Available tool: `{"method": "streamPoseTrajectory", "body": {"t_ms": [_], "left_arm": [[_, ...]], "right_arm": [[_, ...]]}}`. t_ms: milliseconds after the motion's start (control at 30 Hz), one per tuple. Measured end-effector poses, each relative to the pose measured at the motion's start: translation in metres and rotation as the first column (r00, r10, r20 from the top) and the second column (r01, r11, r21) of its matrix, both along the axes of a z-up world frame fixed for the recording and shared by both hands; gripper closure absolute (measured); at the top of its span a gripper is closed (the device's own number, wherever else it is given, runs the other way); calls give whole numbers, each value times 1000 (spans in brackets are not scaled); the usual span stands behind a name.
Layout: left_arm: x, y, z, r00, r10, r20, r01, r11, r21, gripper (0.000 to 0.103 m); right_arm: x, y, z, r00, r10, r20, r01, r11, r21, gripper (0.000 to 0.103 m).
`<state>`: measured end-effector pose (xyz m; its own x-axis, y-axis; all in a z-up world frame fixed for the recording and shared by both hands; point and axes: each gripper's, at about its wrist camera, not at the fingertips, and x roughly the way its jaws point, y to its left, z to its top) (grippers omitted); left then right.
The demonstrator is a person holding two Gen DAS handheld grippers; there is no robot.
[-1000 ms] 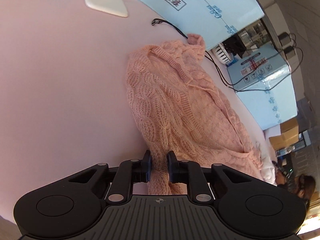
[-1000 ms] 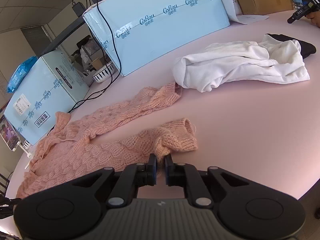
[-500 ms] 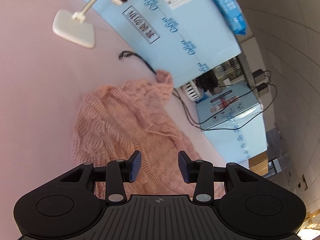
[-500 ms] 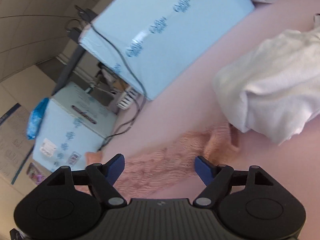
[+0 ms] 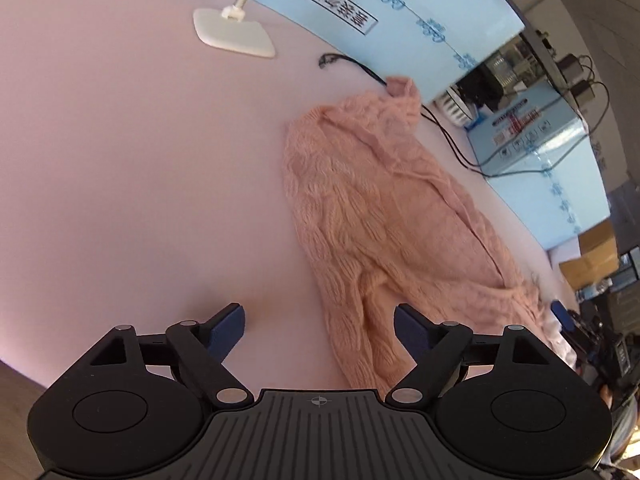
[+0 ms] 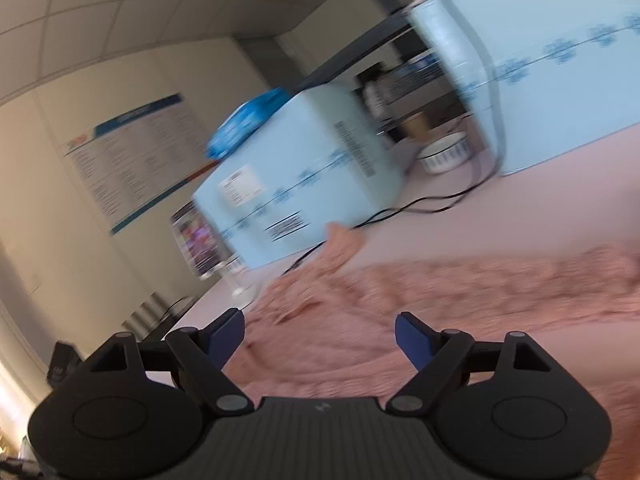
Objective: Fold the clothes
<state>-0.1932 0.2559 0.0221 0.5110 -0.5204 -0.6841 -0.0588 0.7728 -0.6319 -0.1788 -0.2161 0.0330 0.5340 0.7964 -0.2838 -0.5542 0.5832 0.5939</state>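
Pink sweater (image 5: 384,216) on the table (image 5: 120,160)
Both grippers, left (image 5: 319,330) and right (image 6: 319,334), are opening wide and grip nothing (right view blurred).

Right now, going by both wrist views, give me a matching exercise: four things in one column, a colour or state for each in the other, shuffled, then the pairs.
Things:
1. sweater
2. phone stand
3. cable
4. left gripper

Descriptions:
A. black, running past the sweater's far end
B. pink knit, lying on the table
C. fingers apart, opening
D. white, flat base on the table

Pairs: 1-B, 2-D, 3-A, 4-C
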Motion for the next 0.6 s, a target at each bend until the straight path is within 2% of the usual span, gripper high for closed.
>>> {"method": "streamPoseTrajectory", "body": {"t_ms": [67,133,167,267,367,467,533,567,600], "left_arm": [[-7,-3,-2,1000,-30,5,30,998,-57,18],[-16,-8,-4,999,-32,14,32,998,-44,18],[-19,-10,-5,1000,-22,13,22,999,-30,18],[-23,-16,-8,1000,3,22,-2,1000,-12,18],[-19,-21,-9,999,6,35,-5,1000,-31,18],[-12,-21,-14,999,17,41,-14,998,-63,20],[-6,-20,-16,998,26,51,-21,996,-82,20],[-4,-19,-17,998,31,54,-26,995,-93,20],[-3,-17,-18,998,37,53,-31,994,-107,20]], "right_arm": [[8,39,-6,982,180,-60,-179,984,18,19],[13,74,-13,941,319,-116,-319,948,19,19],[12,92,-16,925,356,-132,-362,932,-23,19],[7,127,-27,894,415,-169,-437,891,-126,25],[-5,147,-37,860,469,-200,-502,849,-164,30],[-19,156,-37,856,490,-165,-516,831,-206,33],[-23,160,-37,864,479,-152,-503,830,-243,56],[-23,163,-38,868,472,-153,-496,828,-259,82],[-19,163,-41,859,479,-181,-510,831,-221,92]]}}
